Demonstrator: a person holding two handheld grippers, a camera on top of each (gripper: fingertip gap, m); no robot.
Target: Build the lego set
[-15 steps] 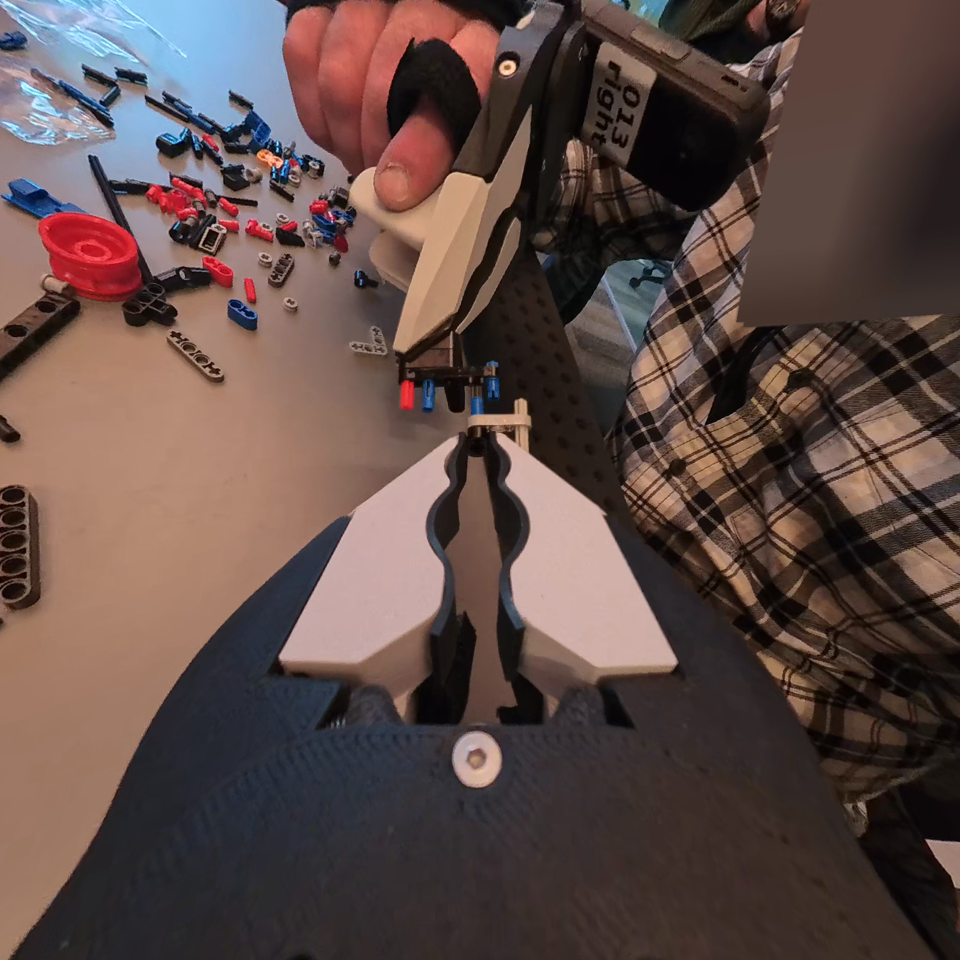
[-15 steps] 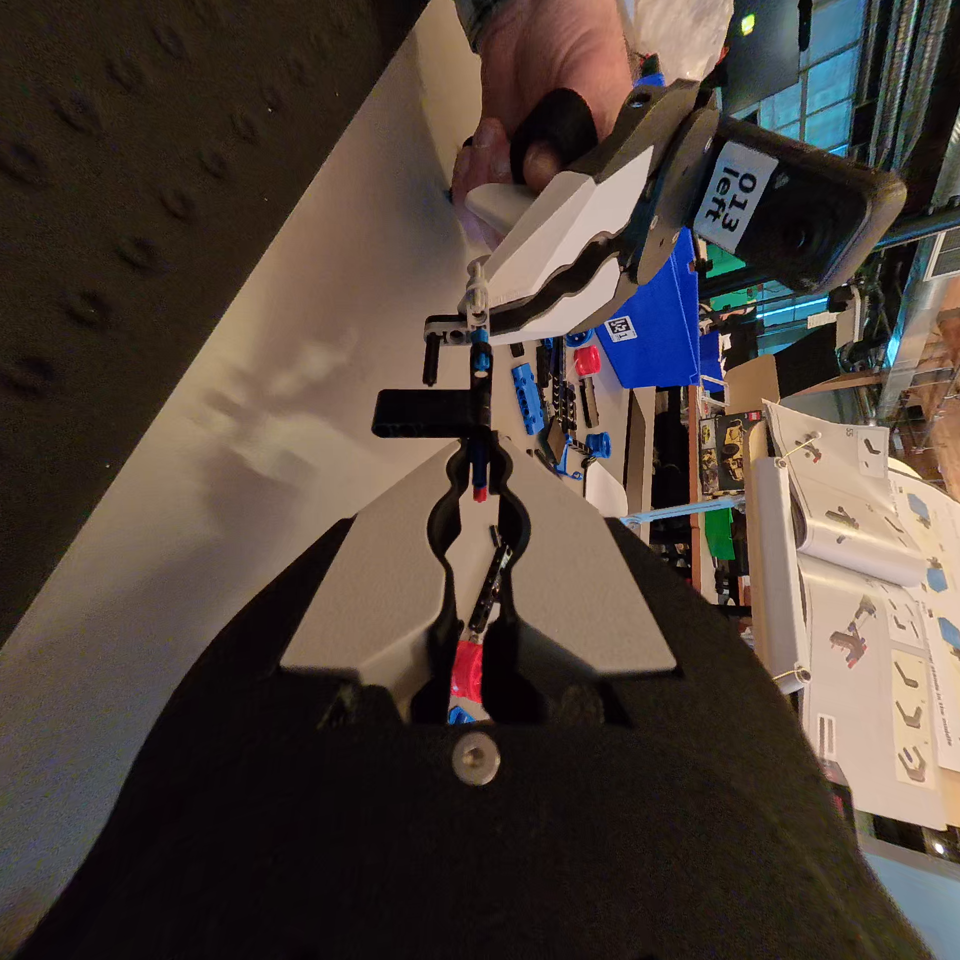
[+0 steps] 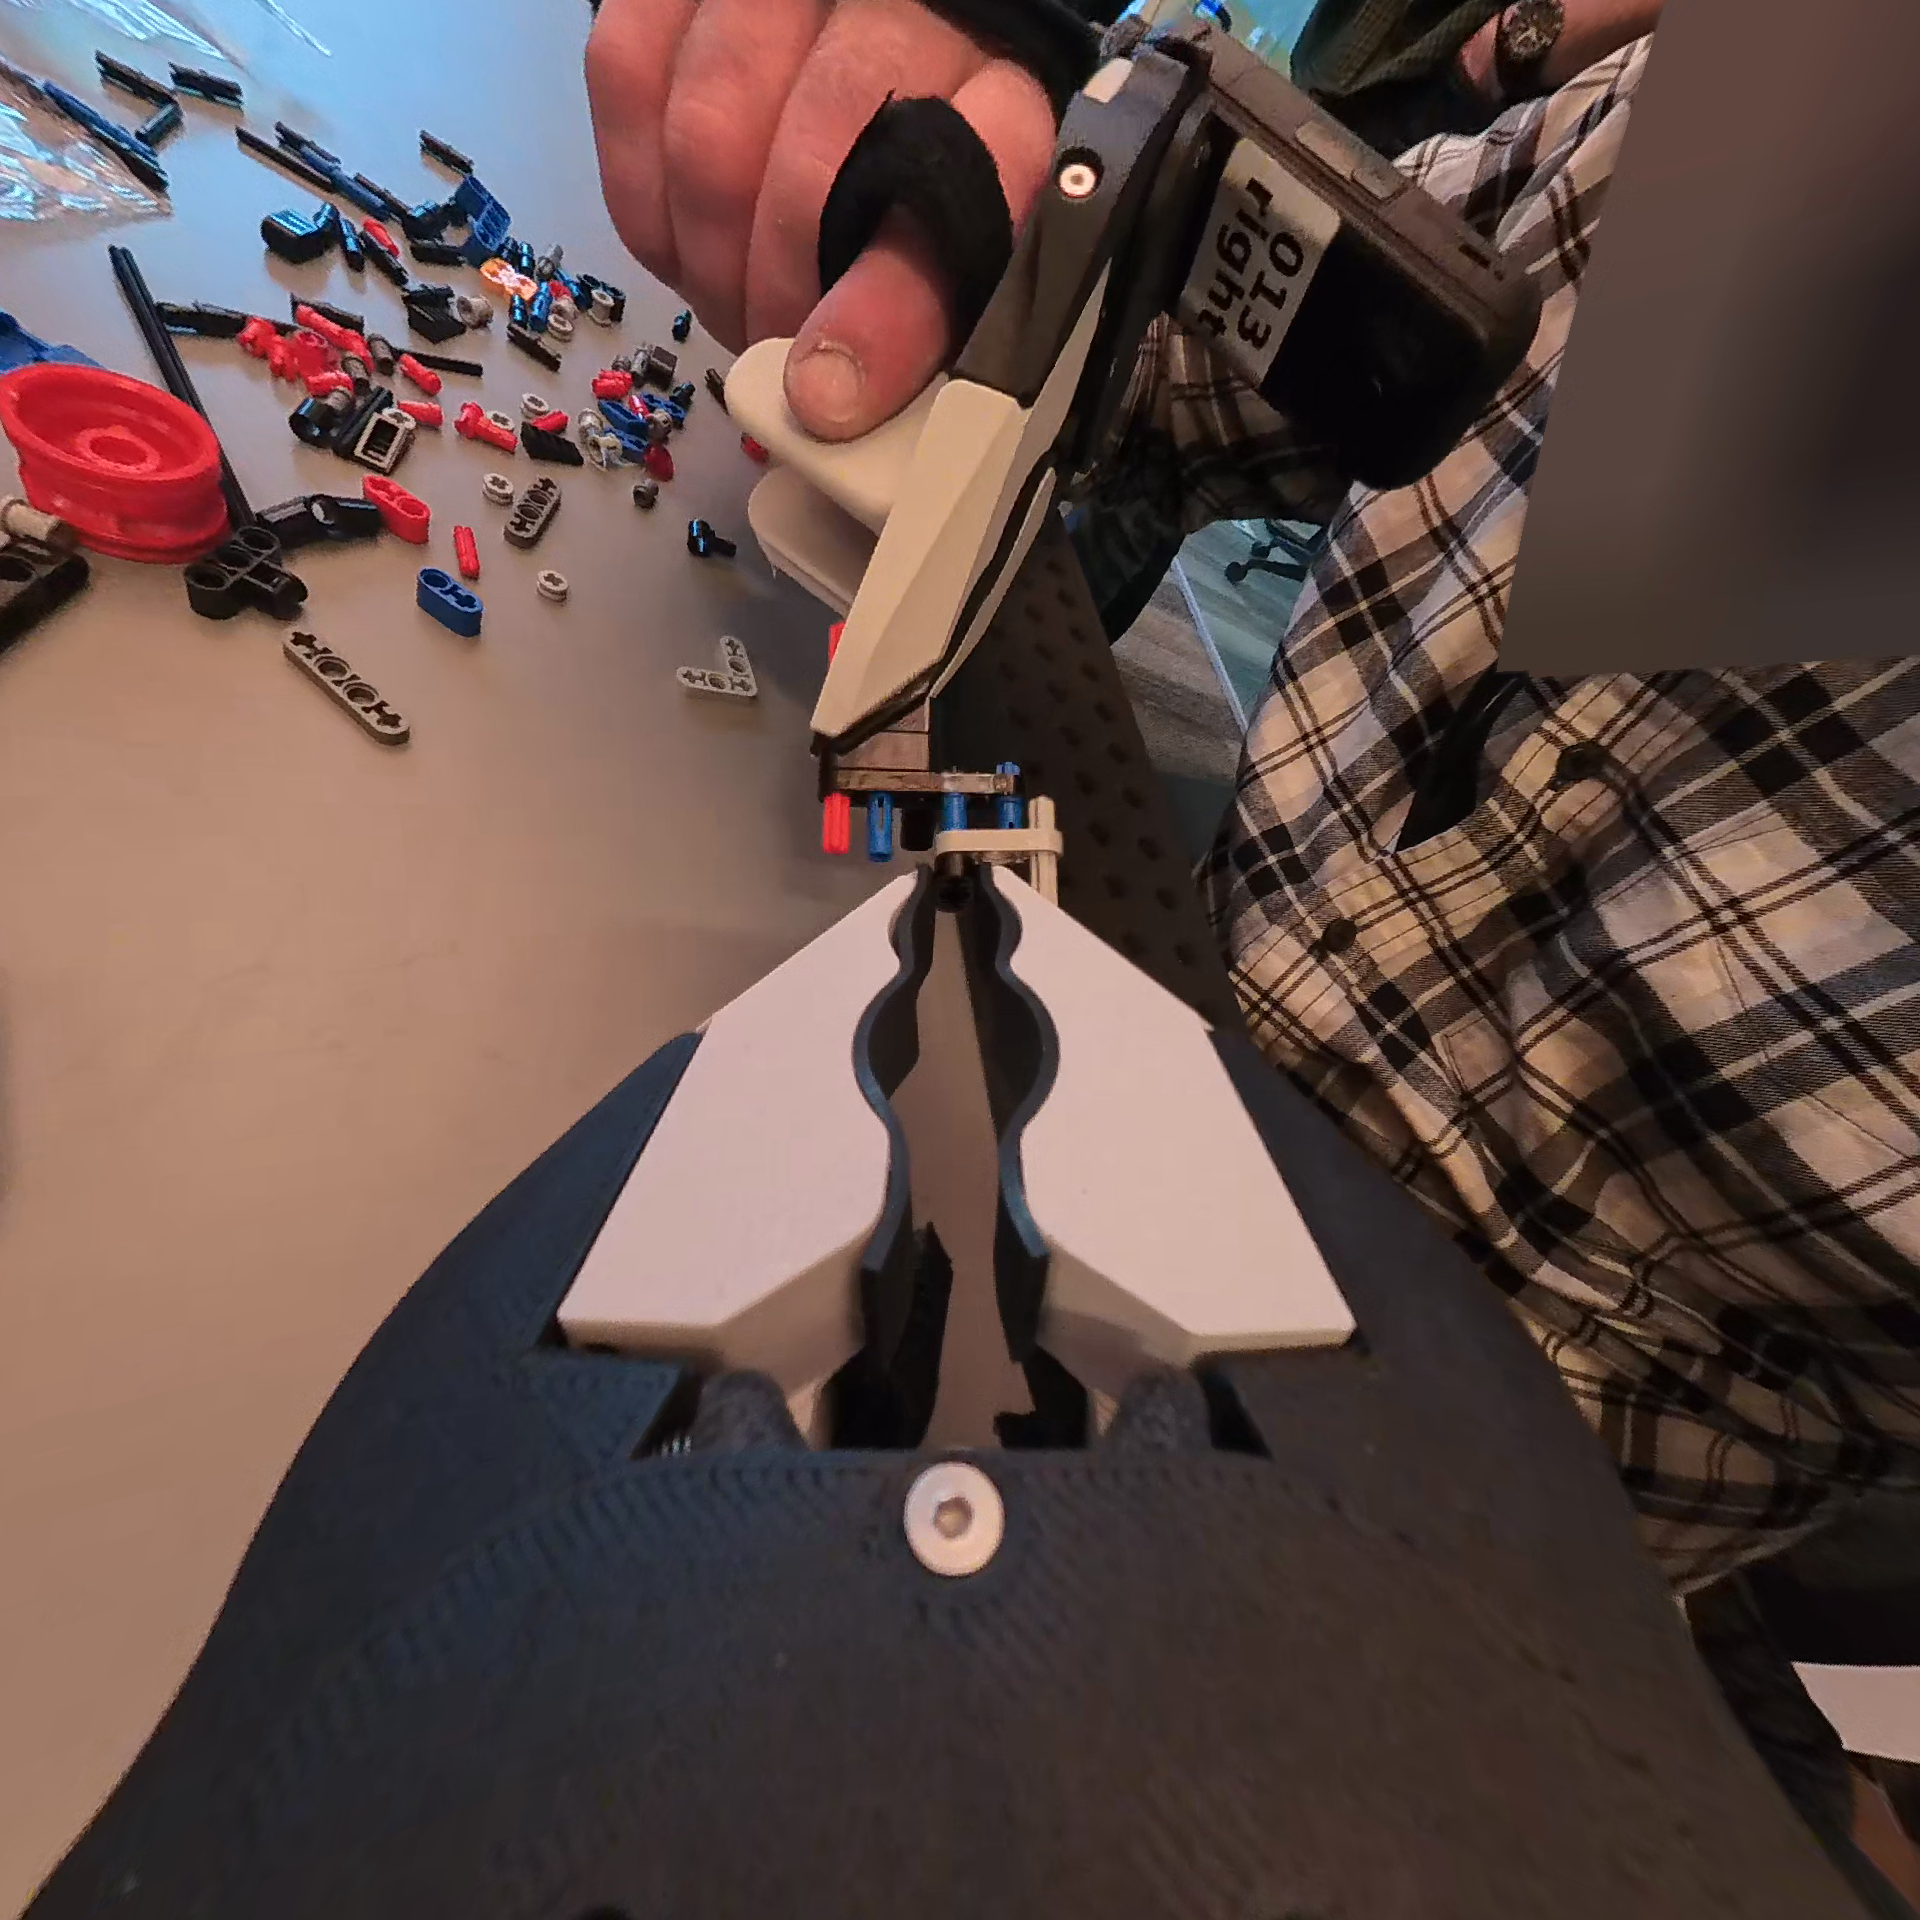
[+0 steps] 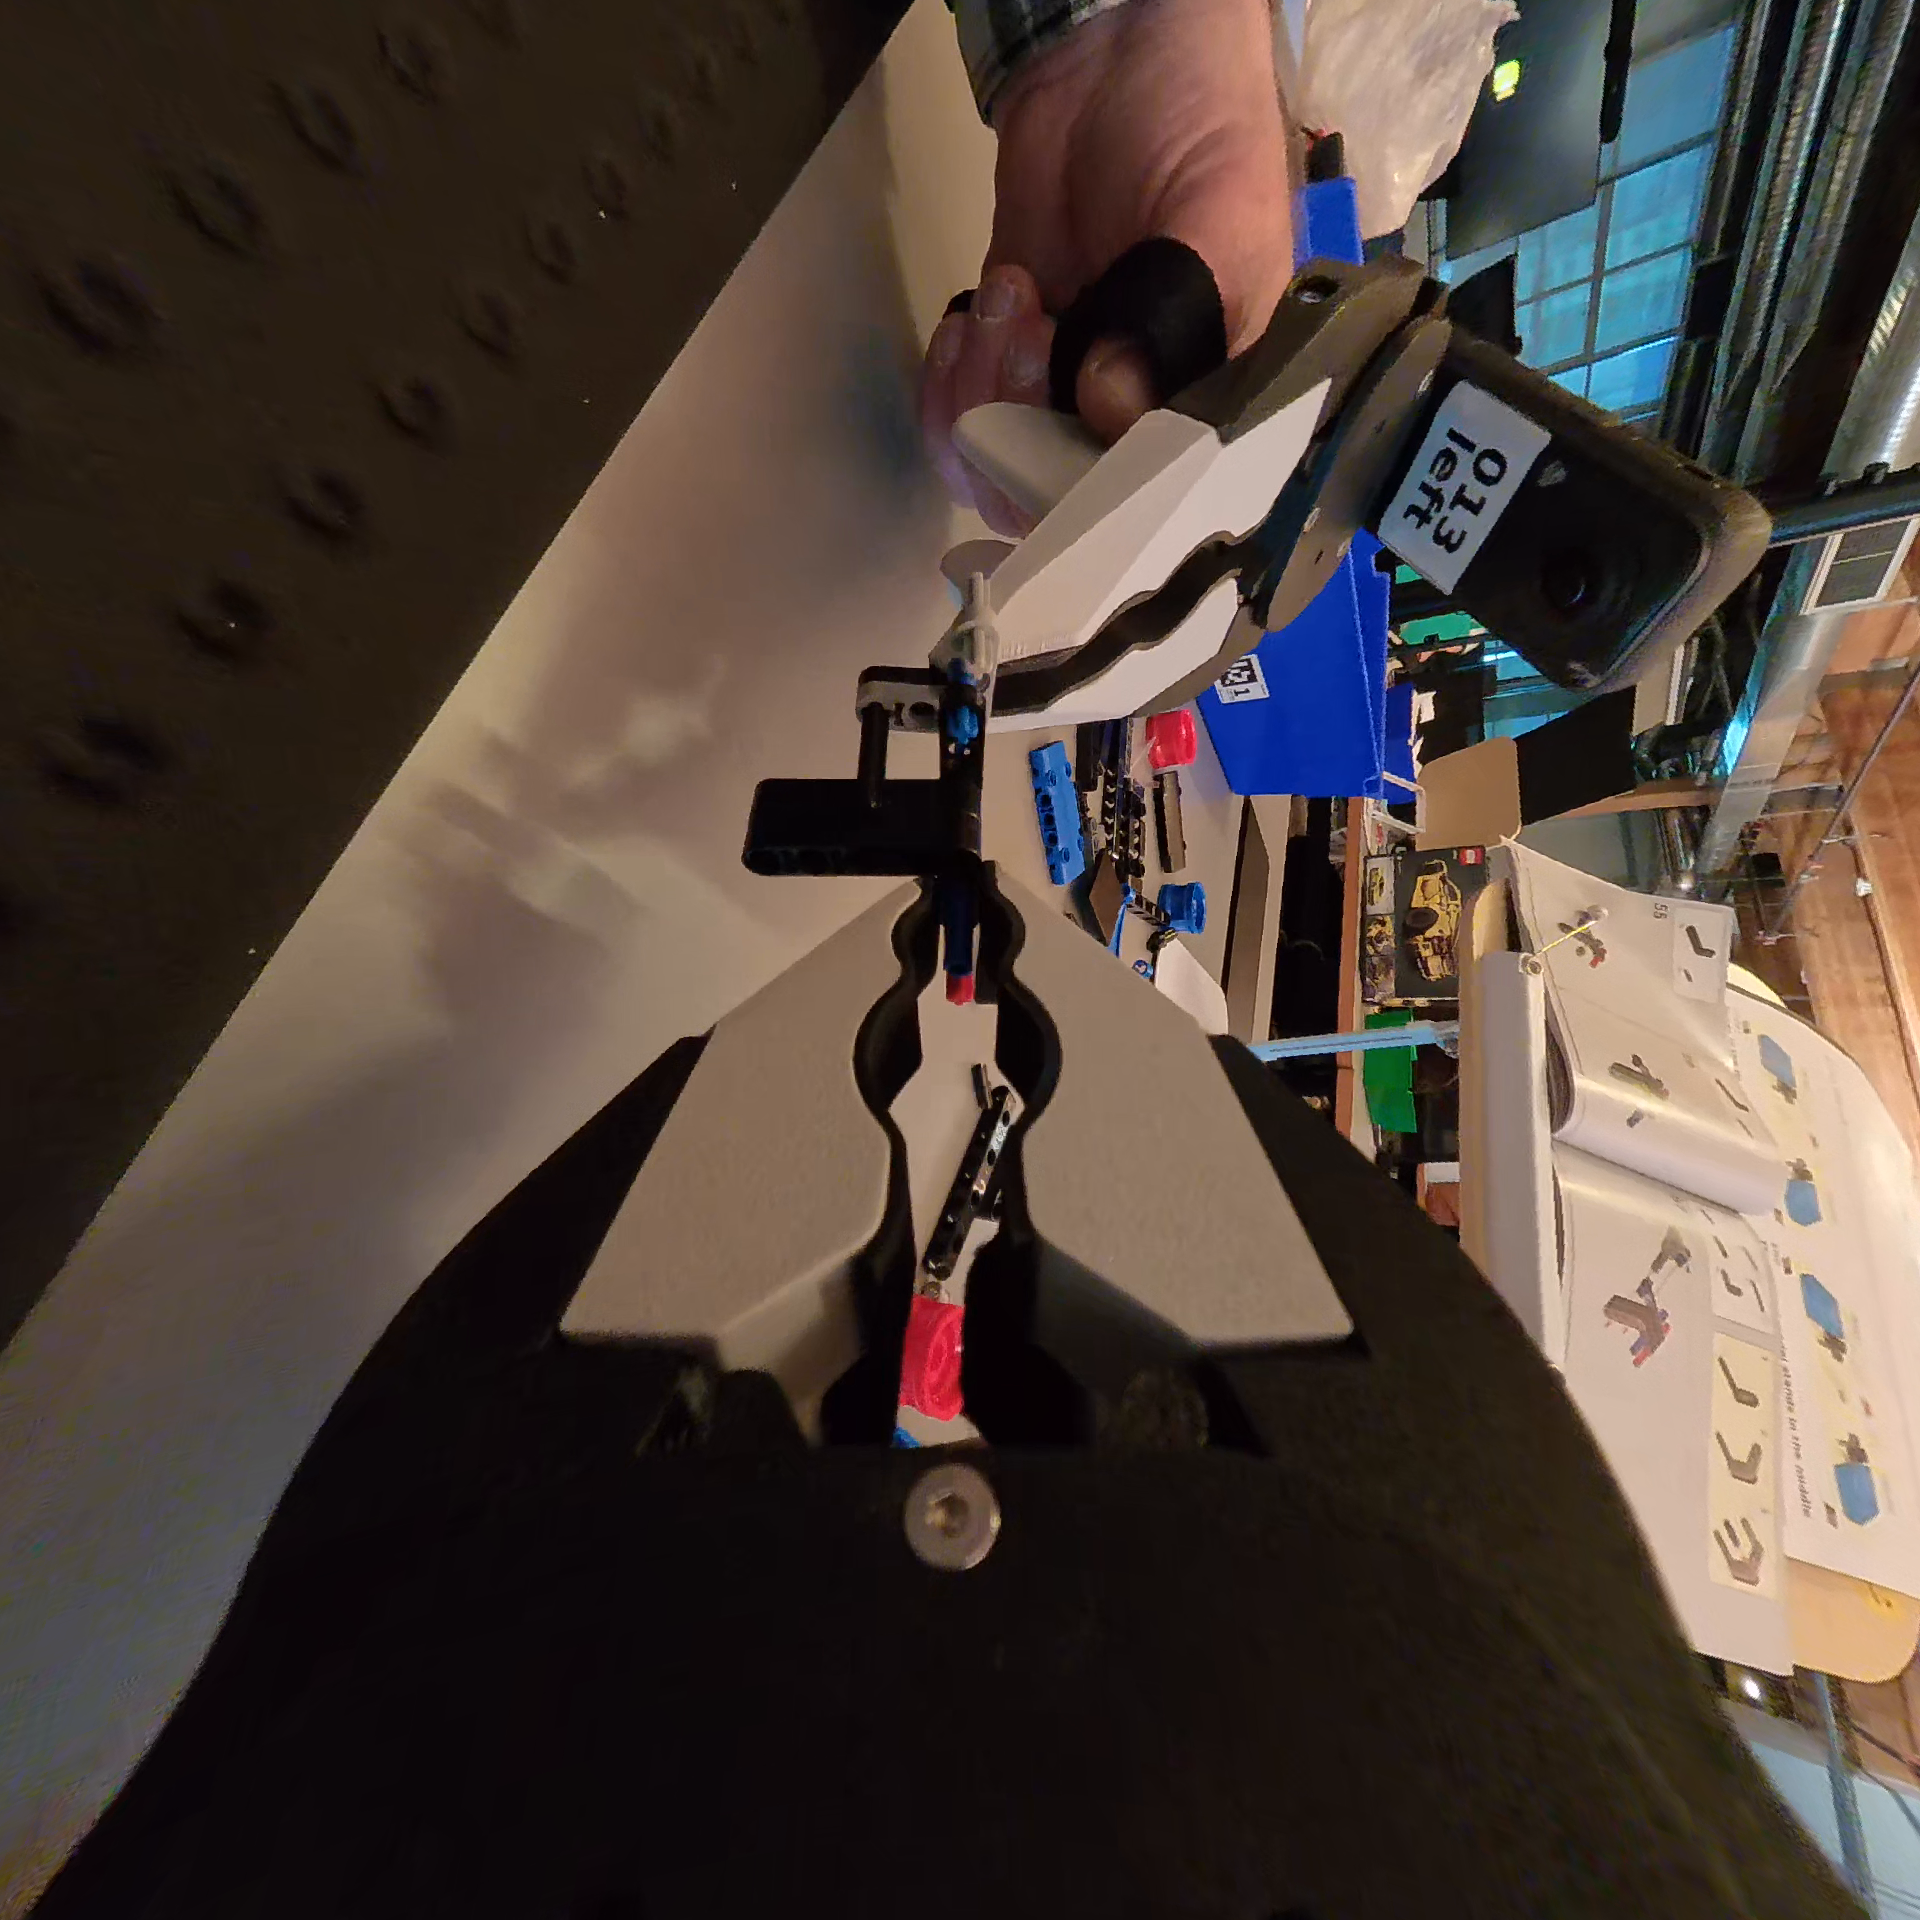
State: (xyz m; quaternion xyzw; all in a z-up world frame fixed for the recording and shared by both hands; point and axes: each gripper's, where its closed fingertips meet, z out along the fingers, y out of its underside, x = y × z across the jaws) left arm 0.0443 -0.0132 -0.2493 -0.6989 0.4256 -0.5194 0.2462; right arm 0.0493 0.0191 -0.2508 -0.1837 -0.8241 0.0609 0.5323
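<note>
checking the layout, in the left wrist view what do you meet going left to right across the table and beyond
red wheel → blue link → grey L-shaped piece → right gripper holding the black beam assembly → plaid shirt

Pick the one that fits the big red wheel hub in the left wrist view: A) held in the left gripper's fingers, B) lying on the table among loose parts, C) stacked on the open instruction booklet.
B: the red wheel hub lies on the table, apart from both grippers.

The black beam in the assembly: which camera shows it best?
Right wrist view: the black beam shows side-on above the right gripper. In the left wrist view it is edge-on, mostly hidden at the right gripper's jaws.
</note>
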